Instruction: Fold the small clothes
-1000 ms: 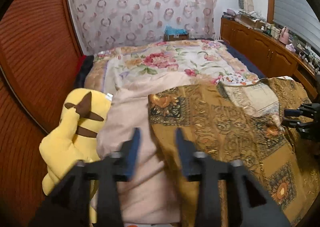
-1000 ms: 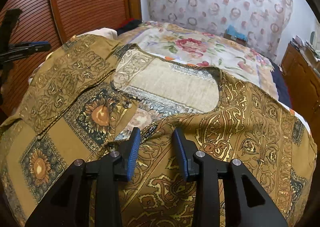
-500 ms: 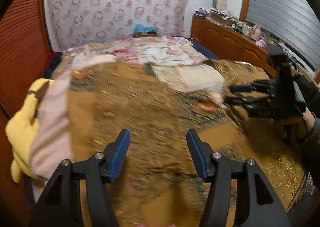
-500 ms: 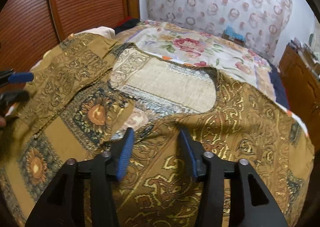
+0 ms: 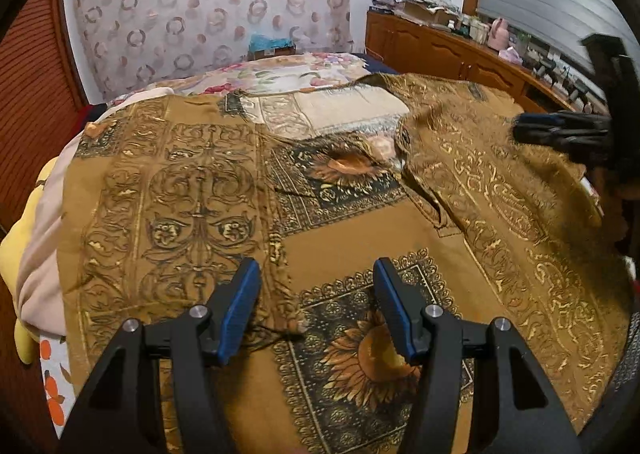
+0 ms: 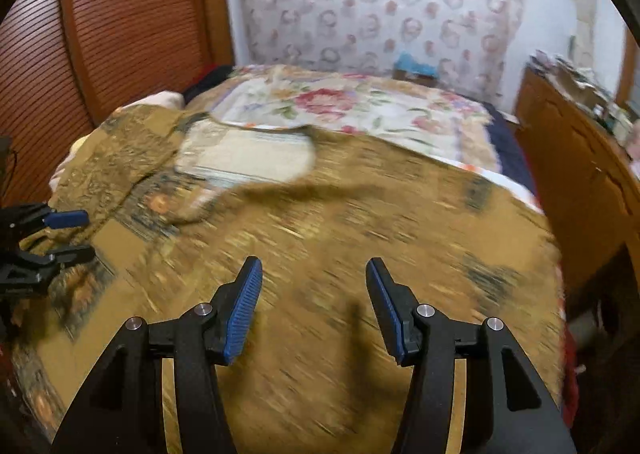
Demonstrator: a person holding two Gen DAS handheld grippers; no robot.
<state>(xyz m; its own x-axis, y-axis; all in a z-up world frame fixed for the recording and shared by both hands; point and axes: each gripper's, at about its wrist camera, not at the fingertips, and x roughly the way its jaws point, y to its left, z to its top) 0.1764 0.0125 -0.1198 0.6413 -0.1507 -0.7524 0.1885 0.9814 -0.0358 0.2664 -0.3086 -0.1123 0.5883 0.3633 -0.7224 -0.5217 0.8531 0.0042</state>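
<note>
Now both the left gripper and the right gripper have spread their jaws and hold nothing, leaving the patterned shirt lying flat on the bed, probably ready for its next fold.

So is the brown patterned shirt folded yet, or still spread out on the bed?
Mostly spread. The brown patterned shirt lies open across the bed, neckline exposed, with only its front edge by the collar turned over. Neither gripper holds it.
</note>
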